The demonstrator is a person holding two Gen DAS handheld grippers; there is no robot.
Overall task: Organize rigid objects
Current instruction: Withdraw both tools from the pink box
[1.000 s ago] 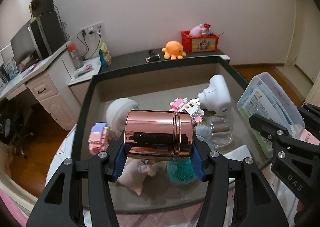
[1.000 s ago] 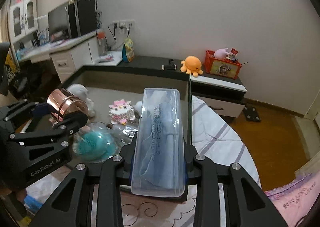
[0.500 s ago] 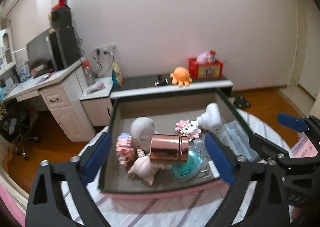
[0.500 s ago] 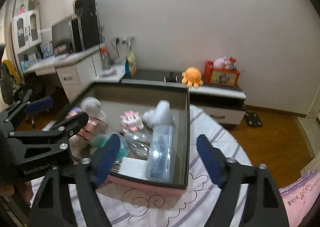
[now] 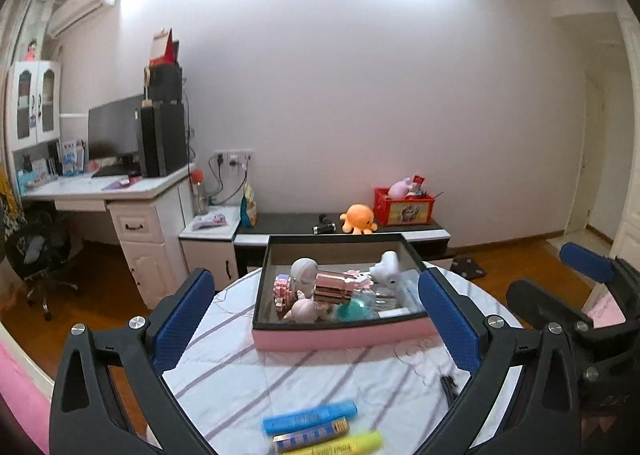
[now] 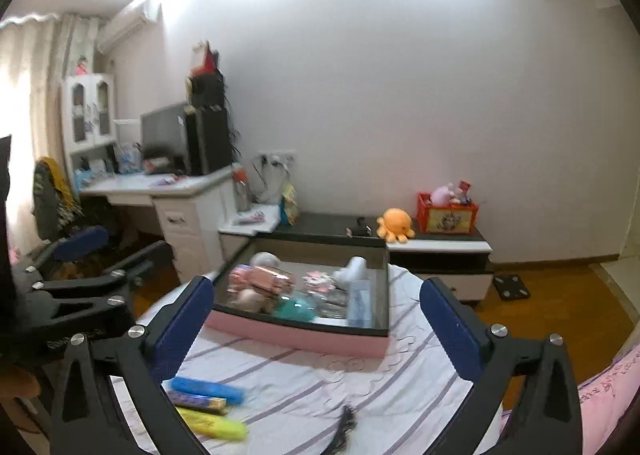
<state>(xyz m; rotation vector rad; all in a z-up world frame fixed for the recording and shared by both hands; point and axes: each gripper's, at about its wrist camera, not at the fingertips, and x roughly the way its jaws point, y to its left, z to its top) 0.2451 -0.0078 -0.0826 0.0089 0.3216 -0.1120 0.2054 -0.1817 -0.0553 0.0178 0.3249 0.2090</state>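
A pink box (image 5: pixel 340 333) (image 6: pixel 296 335) with a dark rim stands on the round table and holds several objects. A rose-gold can (image 5: pixel 334 287) (image 6: pixel 266 279) lies on its side among them. A clear plastic case (image 6: pixel 360 301) lies along the box's right wall. My left gripper (image 5: pixel 316 323) is open and empty, well back from the box. My right gripper (image 6: pixel 316 329) is open and empty too. The right gripper's fingers (image 5: pixel 584 269) show at the right edge of the left wrist view.
A blue, a gold and a yellow tube (image 5: pixel 310 421) (image 6: pixel 208 391) lie on the striped tablecloth near me, with a dark cord (image 6: pixel 344 425) beside them. Behind the table stand a low cabinet with an orange plush octopus (image 5: pixel 358 218) and a white desk (image 5: pixel 132 195).
Both grippers opened and pulled far back from the box. The rose-gold can and the clear case, held a second ago, now lie in the box.
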